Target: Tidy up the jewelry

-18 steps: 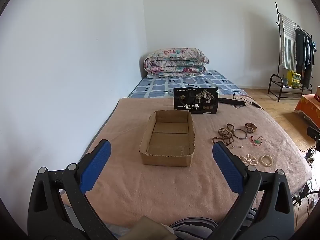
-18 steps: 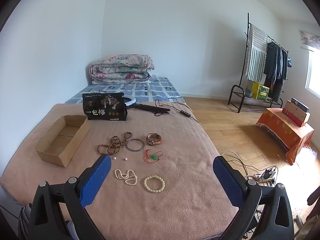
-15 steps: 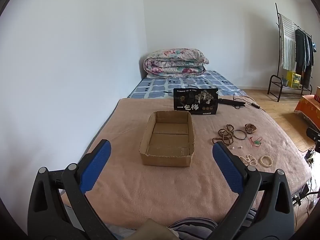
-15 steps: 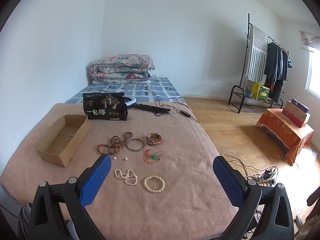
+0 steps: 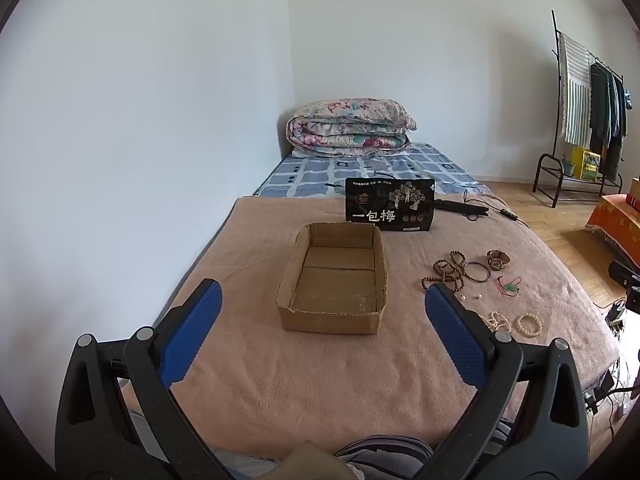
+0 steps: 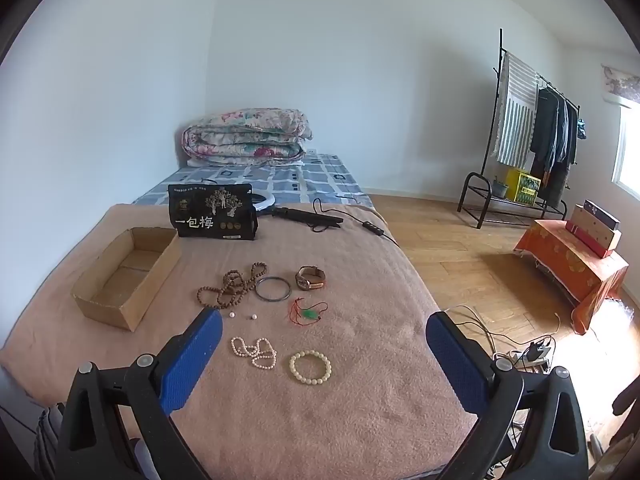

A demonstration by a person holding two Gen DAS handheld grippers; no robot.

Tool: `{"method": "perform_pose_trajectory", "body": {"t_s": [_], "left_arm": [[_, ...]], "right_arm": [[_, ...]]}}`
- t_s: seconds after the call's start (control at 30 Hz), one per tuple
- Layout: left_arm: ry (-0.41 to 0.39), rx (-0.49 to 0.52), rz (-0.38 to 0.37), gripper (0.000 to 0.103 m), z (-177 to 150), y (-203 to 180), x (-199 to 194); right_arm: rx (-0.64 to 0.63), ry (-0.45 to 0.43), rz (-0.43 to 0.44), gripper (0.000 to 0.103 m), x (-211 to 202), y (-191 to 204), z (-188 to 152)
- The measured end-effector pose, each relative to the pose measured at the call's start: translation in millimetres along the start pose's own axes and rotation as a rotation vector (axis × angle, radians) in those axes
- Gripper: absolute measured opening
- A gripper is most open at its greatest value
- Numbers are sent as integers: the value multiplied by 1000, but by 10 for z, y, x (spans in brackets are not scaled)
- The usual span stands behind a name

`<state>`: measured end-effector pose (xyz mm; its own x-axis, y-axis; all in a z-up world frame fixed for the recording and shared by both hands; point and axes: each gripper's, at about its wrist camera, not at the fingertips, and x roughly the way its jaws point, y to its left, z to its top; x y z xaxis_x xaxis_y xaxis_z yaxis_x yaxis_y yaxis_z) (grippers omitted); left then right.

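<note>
Cardboard box [image 5: 333,284] sits empty on the pink blanket [image 6: 340,408]; beads, bangle [image 6: 273,289], watch [image 6: 310,277] lie beside it; left gripper [image 5: 323,322] and right gripper [image 6: 324,344] both hover spread wide, holding nothing.

One cardboard box [image 6: 124,276], one black pouch [image 6: 214,216]. Two loose pearls [image 6: 242,315], one bangle [image 6: 273,289], one watch [image 6: 310,277]. Perhaps four beaded or corded pieces [image 6: 310,367].

Soft daylight enters from a window [image 6: 628,168] far right of the jaws, glaring on the wooden floor [image 6: 612,320]. Both views are sharp, with fisheye bending and dark vignetted corners.
</note>
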<state>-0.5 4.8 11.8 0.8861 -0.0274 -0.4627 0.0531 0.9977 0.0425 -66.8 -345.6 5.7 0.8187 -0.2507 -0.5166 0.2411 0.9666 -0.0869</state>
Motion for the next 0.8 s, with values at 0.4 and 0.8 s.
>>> {"method": "perform_pose_trajectory", "body": {"t_s": [0.4,0.8], "left_arm": [[0,-1,-1,103,1,24,-3],[1,-4,-2,103,-23,21,15]], "right_arm": [[-7,0,4,103,33,-18,-46],[-7,1,3,103,39,-22,-68]]}}
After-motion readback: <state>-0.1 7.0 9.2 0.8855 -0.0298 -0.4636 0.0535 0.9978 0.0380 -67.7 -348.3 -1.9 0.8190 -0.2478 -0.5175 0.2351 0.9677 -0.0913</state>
